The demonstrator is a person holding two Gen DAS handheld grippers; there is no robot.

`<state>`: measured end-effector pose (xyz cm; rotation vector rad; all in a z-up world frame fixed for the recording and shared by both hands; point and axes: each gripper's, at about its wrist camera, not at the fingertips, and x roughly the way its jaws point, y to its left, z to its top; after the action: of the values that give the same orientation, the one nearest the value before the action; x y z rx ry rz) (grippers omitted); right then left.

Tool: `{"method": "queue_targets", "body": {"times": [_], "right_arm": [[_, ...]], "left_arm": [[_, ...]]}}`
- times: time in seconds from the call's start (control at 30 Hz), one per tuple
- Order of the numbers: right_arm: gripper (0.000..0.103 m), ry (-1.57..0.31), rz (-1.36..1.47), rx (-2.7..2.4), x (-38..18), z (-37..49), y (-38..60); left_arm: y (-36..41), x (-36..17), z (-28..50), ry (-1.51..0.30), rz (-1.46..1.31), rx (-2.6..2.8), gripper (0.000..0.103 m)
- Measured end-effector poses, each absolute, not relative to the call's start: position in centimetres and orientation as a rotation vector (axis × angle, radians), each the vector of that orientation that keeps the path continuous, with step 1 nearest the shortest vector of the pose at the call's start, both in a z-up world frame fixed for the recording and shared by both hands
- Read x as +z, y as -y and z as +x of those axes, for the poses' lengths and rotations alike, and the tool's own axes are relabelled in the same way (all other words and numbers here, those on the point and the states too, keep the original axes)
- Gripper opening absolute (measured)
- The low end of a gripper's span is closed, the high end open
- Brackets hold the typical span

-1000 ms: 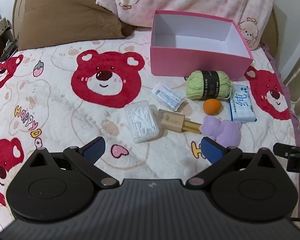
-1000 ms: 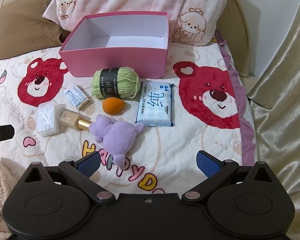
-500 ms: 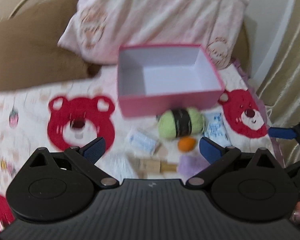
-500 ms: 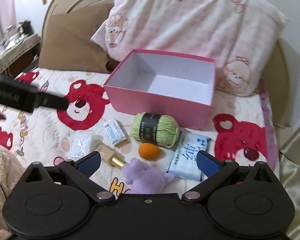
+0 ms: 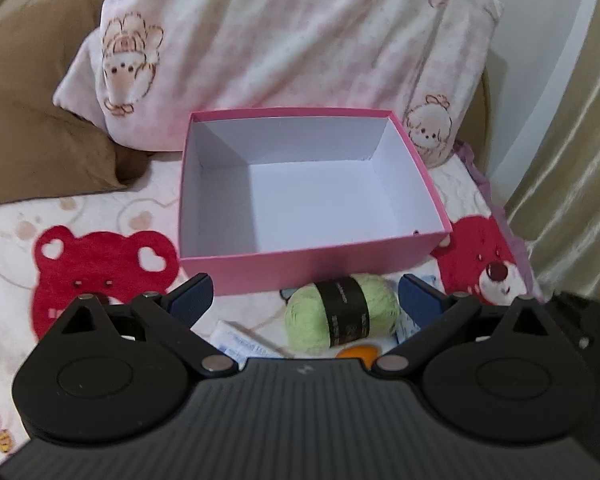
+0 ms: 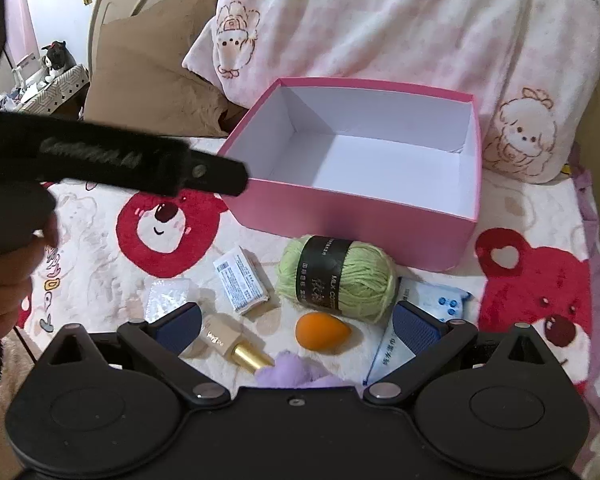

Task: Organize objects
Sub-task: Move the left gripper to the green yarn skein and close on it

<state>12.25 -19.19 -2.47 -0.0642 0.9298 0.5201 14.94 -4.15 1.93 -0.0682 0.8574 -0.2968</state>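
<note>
- Bed (image 6: pixel 100 264) with a cream blanket printed with red bears carries everything; a pink-and-white pillow (image 6: pixel 400 24) and a brown pillow (image 6: pixel 148 80) stand at the head end.
- Pink box (image 6: pixel 364 236), white inside, nothing in it, sits near the head end, touching or just in front of the pink-and-white pillow.
- Green yarn ball (image 6: pixel 336 276) with a black band lies just in front of the box's near wall, nearly touching it.
- Orange sponge (image 6: pixel 320 330), egg-shaped, lies just in front of the yarn, toward the foot end.
- White wipes pack (image 6: pixel 436 304) lies beside the yarn toward the bed's right edge, partly hidden by a finger of the right claw.
- Small white carton (image 6: pixel 242 280) lies on the yarn's other side, tilted.
- Clear plastic case (image 6: pixel 166 298) lies beyond the carton toward the bed's left edge.
- Beige bottle with gold cap (image 6: pixel 236 346) lies on its side between the case and the sponge.
- Purple plush toy (image 6: pixel 296 372) sits nearest the foot end, half hidden under the right claw body.
- Right claw (image 6: pixel 298 326) is spread wide, holds nothing, hangs above the sponge and bottle.
- Left claw (image 5: pixel 306 298) is spread wide, holds nothing, hangs over the yarn and faces the box; in the right wrist view its finger shows blurred at left.
- Left hand (image 6: pixel 4 280) grips that tool's handle.
</note>
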Motion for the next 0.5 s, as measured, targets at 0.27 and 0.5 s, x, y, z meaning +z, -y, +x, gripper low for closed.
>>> {"method": "queue_targets", "body": {"times": [0.27,0.5], "right_arm": [[0.103,-0.814,-0.086,0.529,-4.7,13.0,18.0],[0.103,-0.687,-0.072,0.514,-7.3,14.0,17.7]], "left_arm": [[2.5,-2.8,16.2,-0.82,-0.159,-0.266,0.1],[1.7,-6.6,17.2,-0.888,-0.259,-0.315,0.096]]}}
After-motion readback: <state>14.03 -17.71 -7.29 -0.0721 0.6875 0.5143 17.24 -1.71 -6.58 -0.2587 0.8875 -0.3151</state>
